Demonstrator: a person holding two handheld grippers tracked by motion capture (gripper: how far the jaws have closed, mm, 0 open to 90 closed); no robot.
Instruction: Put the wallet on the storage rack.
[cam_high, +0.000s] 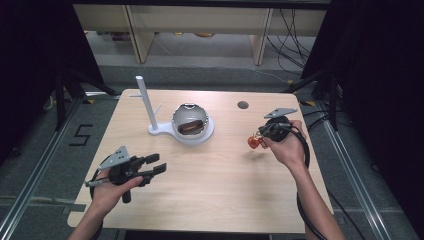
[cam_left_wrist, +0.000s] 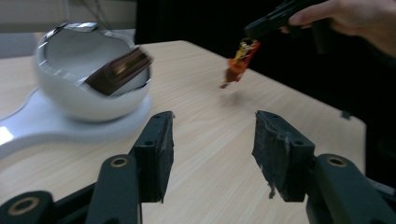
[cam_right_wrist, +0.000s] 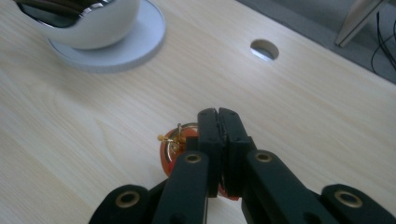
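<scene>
A: Right gripper (cam_high: 261, 136), yours, is clenched on a small orange-red ornament (cam_high: 253, 142), lifted off the table (cam_high: 215, 175) near its right side.

B: What is it exactly?

A: Hard to tell. In the right gripper view the jaws cover most of the ornament (cam_right_wrist: 172, 154); you see an orange curve and a gold bit on top. It's blurred in the left gripper view (cam_left_wrist: 238, 63).

B: Your left gripper (cam_high: 154, 167)?

A: Released, jaws apart, nothing between the pads (cam_left_wrist: 161, 149), low over the table's front left.

B: Anything else?

A: White bowl on a stand (cam_high: 190, 125) at mid-table, something brown (cam_left_wrist: 119, 70) inside, smeared, can't identify. Your right forearm is cut off at the frame bottom.
</scene>
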